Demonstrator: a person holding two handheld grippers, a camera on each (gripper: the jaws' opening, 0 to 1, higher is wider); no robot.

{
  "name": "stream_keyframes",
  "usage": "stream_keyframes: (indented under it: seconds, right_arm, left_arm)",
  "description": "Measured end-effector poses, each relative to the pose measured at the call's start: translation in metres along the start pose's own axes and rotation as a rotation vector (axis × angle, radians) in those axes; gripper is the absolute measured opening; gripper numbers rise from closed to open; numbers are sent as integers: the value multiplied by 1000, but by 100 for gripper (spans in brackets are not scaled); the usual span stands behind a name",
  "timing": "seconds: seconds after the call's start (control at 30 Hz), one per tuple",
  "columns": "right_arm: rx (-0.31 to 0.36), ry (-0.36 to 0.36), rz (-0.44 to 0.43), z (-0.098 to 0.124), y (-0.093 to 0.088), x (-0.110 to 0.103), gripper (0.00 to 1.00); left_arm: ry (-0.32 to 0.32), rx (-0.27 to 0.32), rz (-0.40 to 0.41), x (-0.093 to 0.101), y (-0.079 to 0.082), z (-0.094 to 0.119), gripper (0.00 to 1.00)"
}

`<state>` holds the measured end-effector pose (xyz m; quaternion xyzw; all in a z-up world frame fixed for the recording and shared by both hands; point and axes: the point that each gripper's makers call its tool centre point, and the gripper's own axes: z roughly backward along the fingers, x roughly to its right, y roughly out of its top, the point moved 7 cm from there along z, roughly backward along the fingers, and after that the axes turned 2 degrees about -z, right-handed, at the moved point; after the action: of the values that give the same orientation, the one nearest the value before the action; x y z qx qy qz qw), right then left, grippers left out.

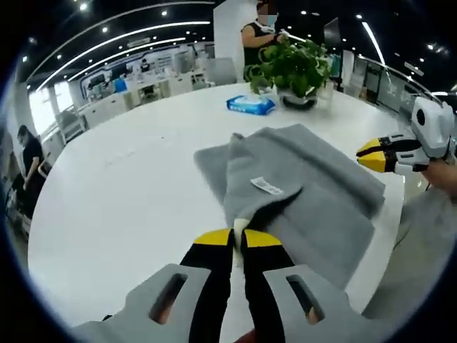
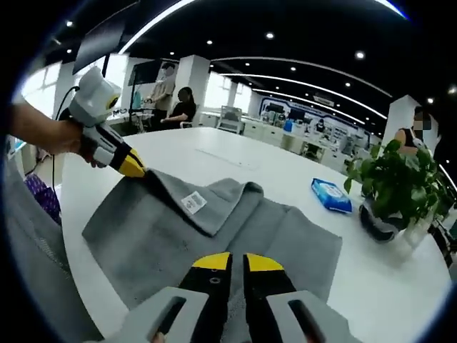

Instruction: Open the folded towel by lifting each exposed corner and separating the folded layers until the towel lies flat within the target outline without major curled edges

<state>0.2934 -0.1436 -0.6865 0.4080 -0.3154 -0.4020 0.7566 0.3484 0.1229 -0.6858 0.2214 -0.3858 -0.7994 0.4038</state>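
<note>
Towel point(image 1: 314, 186) corner is pinched in our closed left gripper point(image 1: 239, 236) to peel its layer; right gripper point(image 2: 230, 263), nearly closed, holds nothing.

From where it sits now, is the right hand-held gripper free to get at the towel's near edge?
Probably yes. The right hand-held gripper hangs just over the grey towel, jaws nearly closed and holding nothing. Nothing lies between them. The left hand-held gripper pinches a far corner, well aside, and the wipes pack and potted plant sit beyond.
</note>
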Motion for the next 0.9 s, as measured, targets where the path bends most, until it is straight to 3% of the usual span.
stream_keyframes:
  seconds: [0.17,0.63,0.77,0.9]
  right_arm:
    - [-8,-10,25,5,-3,-4,3]
    - [4,-90,-52,19,-2,-11,2]
    - [35,-109,-82,27,3,-13,2]
    - [22,-116,-97,29,0,-15,2]
  left_arm:
    - [-4,4,-5,-12,-3,3,4]
    - [13,61,91,-56,-19,30,4]
    - [25,60,97,-68,-27,34,4]
    - [41,56,89,-80,-35,40,4]
